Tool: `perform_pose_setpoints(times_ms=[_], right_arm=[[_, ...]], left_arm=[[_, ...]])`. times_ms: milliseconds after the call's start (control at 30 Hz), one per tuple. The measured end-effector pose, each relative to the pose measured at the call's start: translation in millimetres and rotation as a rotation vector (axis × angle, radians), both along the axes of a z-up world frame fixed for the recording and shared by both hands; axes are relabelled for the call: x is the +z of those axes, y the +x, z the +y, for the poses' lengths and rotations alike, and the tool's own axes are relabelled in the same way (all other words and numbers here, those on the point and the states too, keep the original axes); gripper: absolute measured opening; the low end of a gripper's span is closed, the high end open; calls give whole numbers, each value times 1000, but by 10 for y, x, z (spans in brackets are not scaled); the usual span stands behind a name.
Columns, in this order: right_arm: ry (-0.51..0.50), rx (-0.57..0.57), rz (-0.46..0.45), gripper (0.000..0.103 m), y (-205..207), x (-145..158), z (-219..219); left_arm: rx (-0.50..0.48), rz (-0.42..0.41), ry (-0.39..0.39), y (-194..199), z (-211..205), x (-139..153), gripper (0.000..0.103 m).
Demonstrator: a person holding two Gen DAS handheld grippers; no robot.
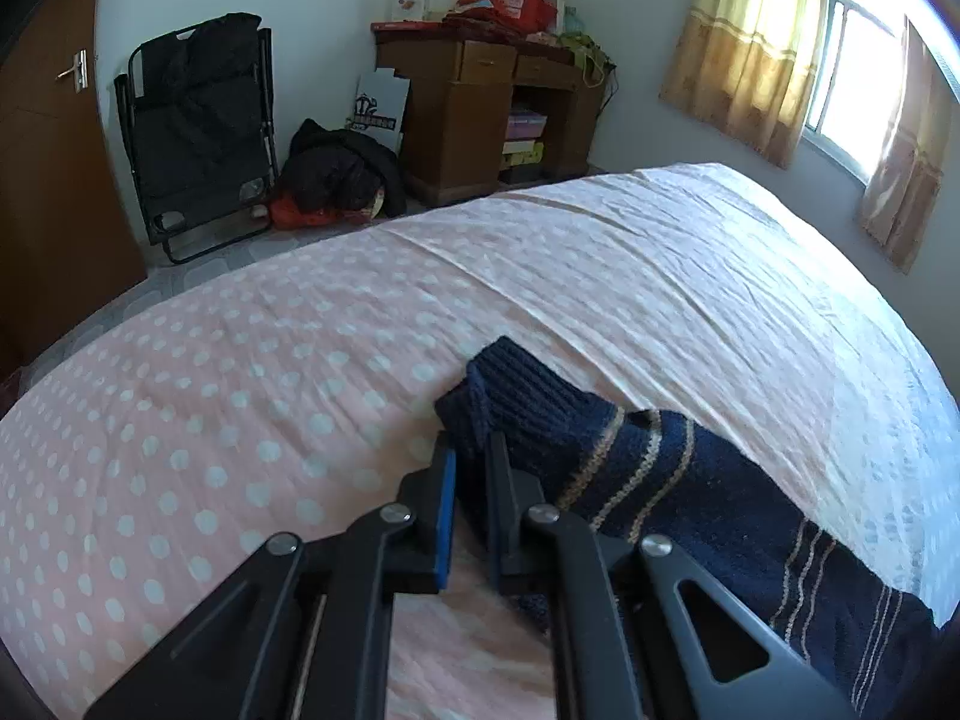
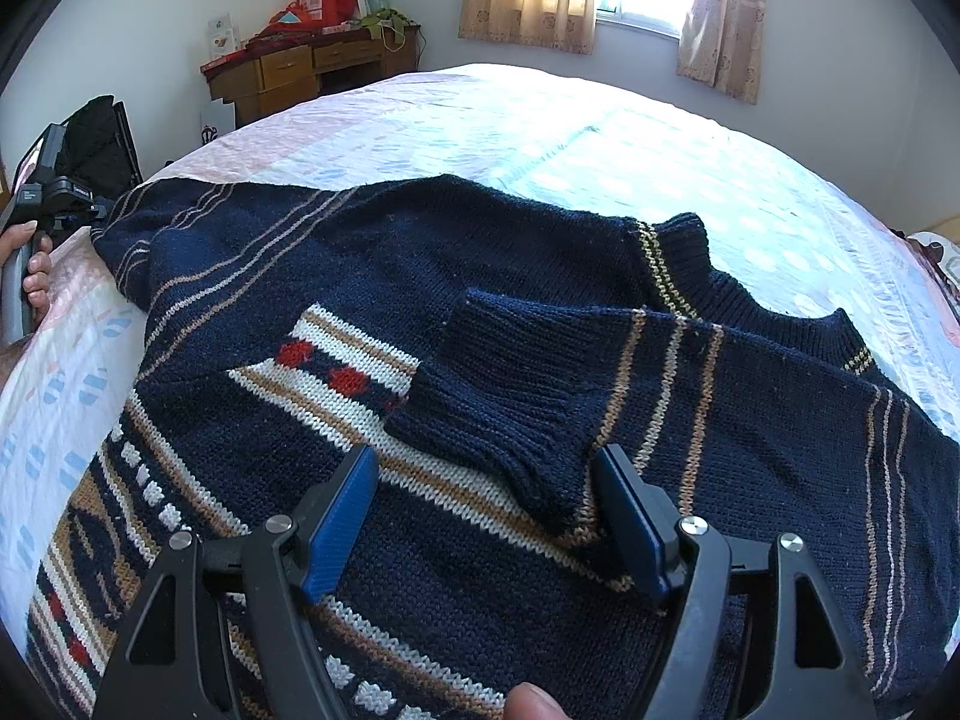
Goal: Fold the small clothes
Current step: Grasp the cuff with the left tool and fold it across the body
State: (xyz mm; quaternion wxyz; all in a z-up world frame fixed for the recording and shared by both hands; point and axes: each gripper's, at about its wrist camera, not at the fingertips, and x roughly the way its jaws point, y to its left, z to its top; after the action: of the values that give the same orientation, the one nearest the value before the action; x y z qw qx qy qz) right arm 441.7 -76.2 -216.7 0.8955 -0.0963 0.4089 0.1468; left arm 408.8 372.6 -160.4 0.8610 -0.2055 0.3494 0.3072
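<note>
Bed [image 2: 540, 138] under a pink dotted, perhaps patchwork, sheet [image 1: 210, 420], navy sweater [image 2: 540, 276] atop.

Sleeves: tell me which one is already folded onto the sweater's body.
The right-hand sleeve, cuff lying on the patterned chest between the open right gripper; the other sleeve stretches out, pinched by the left gripper.

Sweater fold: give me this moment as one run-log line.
left tongs: shut on sleeve cuff | right tongs: open over folded-in sleeve | sweater: flat on bed
</note>
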Motion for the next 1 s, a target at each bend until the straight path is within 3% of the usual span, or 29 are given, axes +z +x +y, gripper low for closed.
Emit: perform_pose_setpoints(times_ms=[167, 300, 500, 700, 1000], right_arm=[[0, 0, 0, 75, 1, -1, 3], [1, 0, 0, 75, 2, -2, 4], [4, 0, 4, 75, 11, 0, 3], [144, -33, -4, 76, -1, 232, -251], [196, -102, -46, 76, -412, 602, -732]], left_arm=[[-2, -15, 1, -37, -22, 61, 8], [-35, -100, -3, -129, -63, 258, 8], [-85, -154, -8, -167, -250, 522, 8], [-181, -230, -39, -200, -679, 861, 8], [-298, -290, -54, -250, -1555, 1220, 8]])
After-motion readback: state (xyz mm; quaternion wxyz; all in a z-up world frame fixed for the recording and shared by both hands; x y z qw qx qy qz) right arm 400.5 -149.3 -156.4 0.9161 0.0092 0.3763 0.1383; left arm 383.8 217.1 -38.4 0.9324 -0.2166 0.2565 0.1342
